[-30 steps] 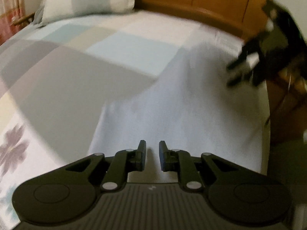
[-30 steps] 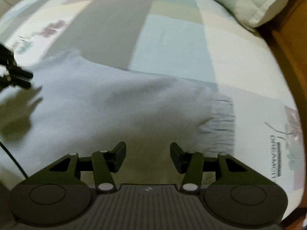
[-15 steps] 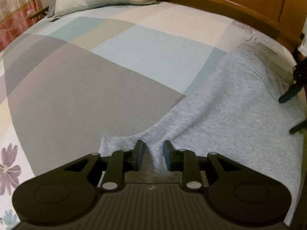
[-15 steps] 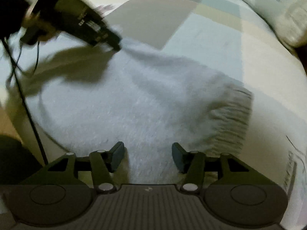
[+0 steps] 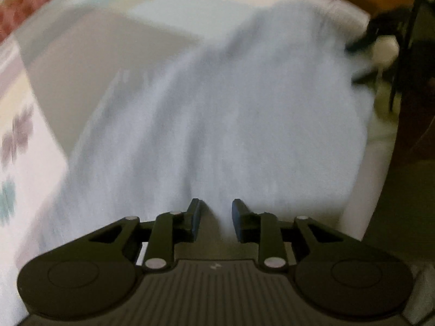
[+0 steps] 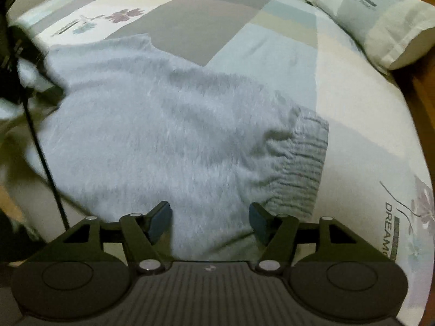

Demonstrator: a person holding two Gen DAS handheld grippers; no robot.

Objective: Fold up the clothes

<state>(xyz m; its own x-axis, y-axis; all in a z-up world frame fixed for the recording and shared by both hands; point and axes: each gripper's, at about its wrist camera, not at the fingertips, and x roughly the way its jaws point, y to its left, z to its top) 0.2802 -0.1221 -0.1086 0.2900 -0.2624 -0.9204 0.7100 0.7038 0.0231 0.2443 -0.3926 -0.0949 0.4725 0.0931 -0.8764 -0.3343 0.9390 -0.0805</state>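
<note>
Your right gripper [image 6: 210,224] has just spread its jaws wider since a second ago, the grey garment [image 6: 168,135] between them unpinched; your left gripper [image 5: 214,221], narrowly parted, has opened slightly over the blurred cloth. Beyond, the garment lies across the patchwork bedspread [image 6: 285,51], pillow [image 6: 380,19] behind.
</note>
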